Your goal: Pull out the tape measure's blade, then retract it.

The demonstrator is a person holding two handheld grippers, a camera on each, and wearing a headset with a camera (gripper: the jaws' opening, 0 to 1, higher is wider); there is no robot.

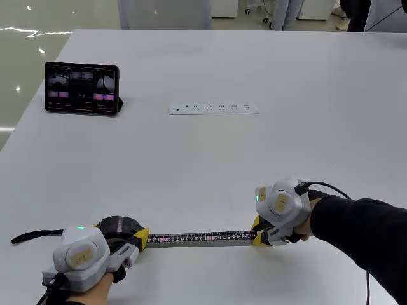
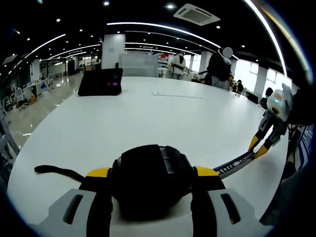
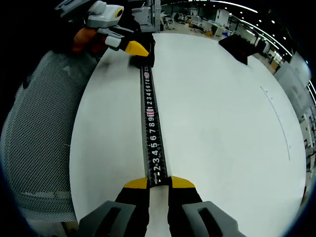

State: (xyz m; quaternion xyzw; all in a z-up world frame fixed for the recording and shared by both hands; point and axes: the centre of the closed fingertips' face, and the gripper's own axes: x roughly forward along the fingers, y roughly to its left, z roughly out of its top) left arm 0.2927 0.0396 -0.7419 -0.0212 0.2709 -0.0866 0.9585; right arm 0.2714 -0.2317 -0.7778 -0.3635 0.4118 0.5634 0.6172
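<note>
Open office, white desk. Clamping tape measure case at 7 o'clock with left gripper; pinching blade tip at 5 o'clock with right gripper. Probably best: pull in line with case, keep flat, feed back slowly.

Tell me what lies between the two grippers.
The tape measure's blade, pulled out on the table, spans from the black case in the left gripper to the right gripper pinching its end; the head view shows it.
</note>
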